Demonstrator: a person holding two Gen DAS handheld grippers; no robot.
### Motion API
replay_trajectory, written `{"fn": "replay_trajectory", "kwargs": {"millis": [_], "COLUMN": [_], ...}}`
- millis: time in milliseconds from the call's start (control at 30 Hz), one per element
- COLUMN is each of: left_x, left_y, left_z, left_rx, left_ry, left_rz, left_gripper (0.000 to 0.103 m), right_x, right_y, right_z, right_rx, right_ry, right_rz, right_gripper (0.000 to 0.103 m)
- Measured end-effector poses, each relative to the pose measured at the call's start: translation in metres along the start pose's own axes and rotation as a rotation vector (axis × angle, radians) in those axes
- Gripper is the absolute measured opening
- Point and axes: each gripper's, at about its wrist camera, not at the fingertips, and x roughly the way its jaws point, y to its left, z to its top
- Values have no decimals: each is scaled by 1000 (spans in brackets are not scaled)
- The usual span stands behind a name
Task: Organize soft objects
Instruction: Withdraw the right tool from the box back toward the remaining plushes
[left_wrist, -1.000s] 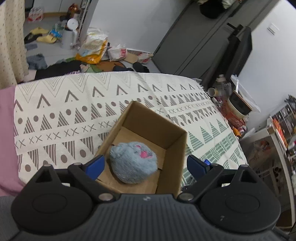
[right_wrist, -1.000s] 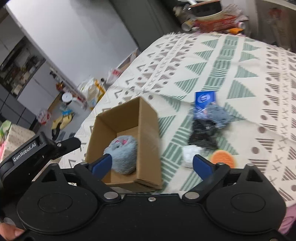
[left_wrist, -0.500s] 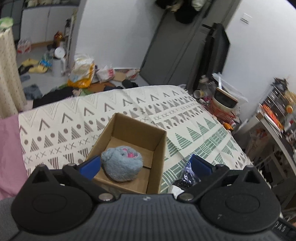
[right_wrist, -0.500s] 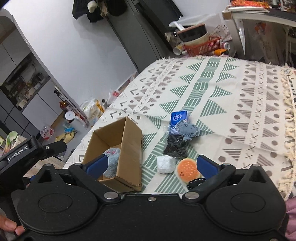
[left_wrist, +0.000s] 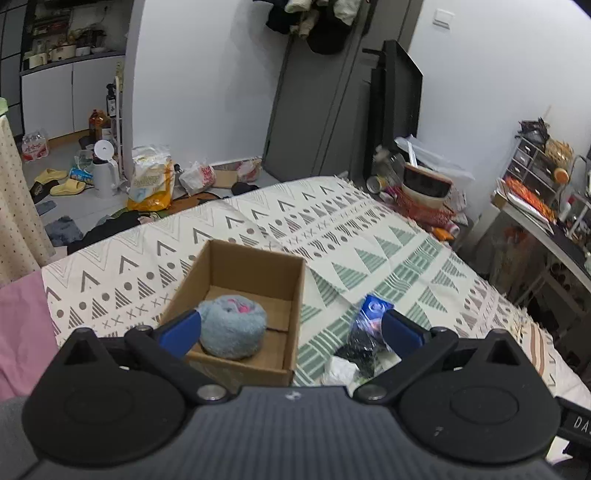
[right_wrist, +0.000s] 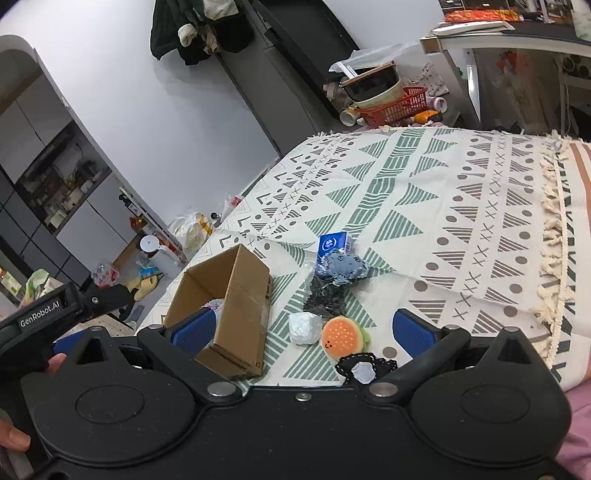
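My right hand-held gripper (right_wrist: 301, 328) hangs released, jaws wide, directly over the burger plush (right_wrist: 342, 336) on the bed, which lies right of the cardboard box (right_wrist: 236, 295). My left hand-held gripper (left_wrist: 291, 326), also released and empty, faces the box, farther away.

A grey fluffy ball (left_wrist: 232, 329) lies inside the cardboard box (left_wrist: 255, 266) on the patterned blanket (left_wrist: 369, 236). The left claw (left_wrist: 291, 328) hangs spread wide and empty above the box's near edge.
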Motion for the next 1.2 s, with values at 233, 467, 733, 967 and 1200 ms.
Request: {"fn": "replay_trajectory", "kwargs": {"millis": [233, 467, 733, 967, 1200], "left_x": [-2, 7, 18, 43, 75], "left_y": [-21, -41, -60, -76, -78], "left_z": [-13, -26, -40, -53, -65], "left_rx": [55, 103, 108, 126, 85], "left_ry": [17, 68, 96, 149, 210], "left_rz": [38, 77, 75, 41, -2], "left_gripper": [103, 103, 103, 103, 100], "right_x": [-4, -3, 5, 25, 47], "right_y": [-14, -37, -53, -76, -84], "right_z": [-4, -8, -12, -15, -25], "right_rx": [-7, 78, 154, 275, 356], "right_ry": [-3, 13, 38, 112, 176], "right_rz": [-19, -13, 5, -8, 4], "right_gripper": [103, 103, 103, 99, 89]}}
